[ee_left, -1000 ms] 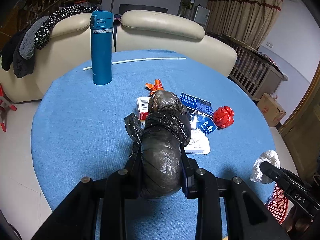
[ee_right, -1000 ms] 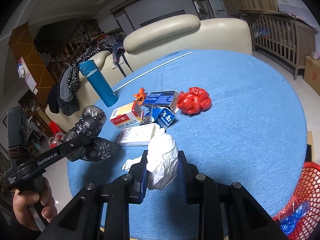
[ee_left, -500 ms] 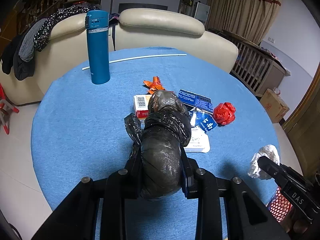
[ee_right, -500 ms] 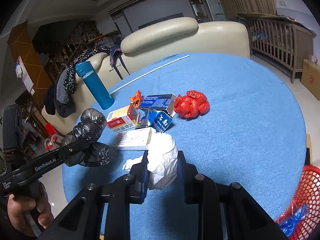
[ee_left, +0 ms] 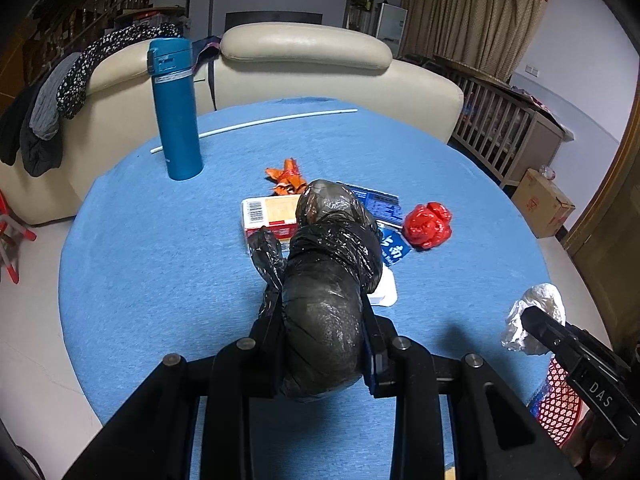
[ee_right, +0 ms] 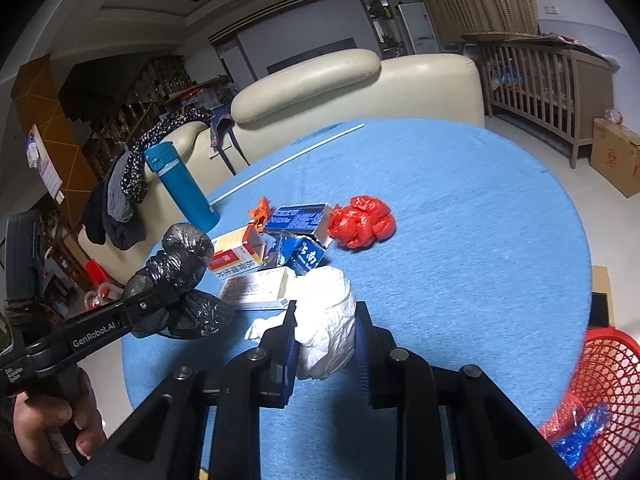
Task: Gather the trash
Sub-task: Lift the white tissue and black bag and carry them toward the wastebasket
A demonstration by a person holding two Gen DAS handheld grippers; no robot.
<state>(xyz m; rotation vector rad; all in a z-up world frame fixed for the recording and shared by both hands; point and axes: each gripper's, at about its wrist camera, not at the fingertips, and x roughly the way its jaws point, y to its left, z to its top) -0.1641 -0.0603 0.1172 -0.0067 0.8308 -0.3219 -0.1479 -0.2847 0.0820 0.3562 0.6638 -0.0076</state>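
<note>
**Trash clamped in both grippers above the blue table**

Black bag wad (ee_left: 328, 300) sits pinched in the left gripper (ee_left: 322, 344) at frame centre. White crumpled wad (ee_right: 326, 324) is squeezed by the right gripper (ee_right: 326, 340), low centre. Red basket (ee_right: 608, 384) shows lower right; the remaining litter, red wad (ee_right: 362, 222) included, lies mid-table (ee_right: 460, 208).

Matte black two-finger left gripper (ee_left: 322, 344) and right gripper (ee_right: 326, 344), each with round silver screws on the finger arms and ribbed blue pads; white lettering "GenRobot.AI" and "DAS" along the sides
</note>
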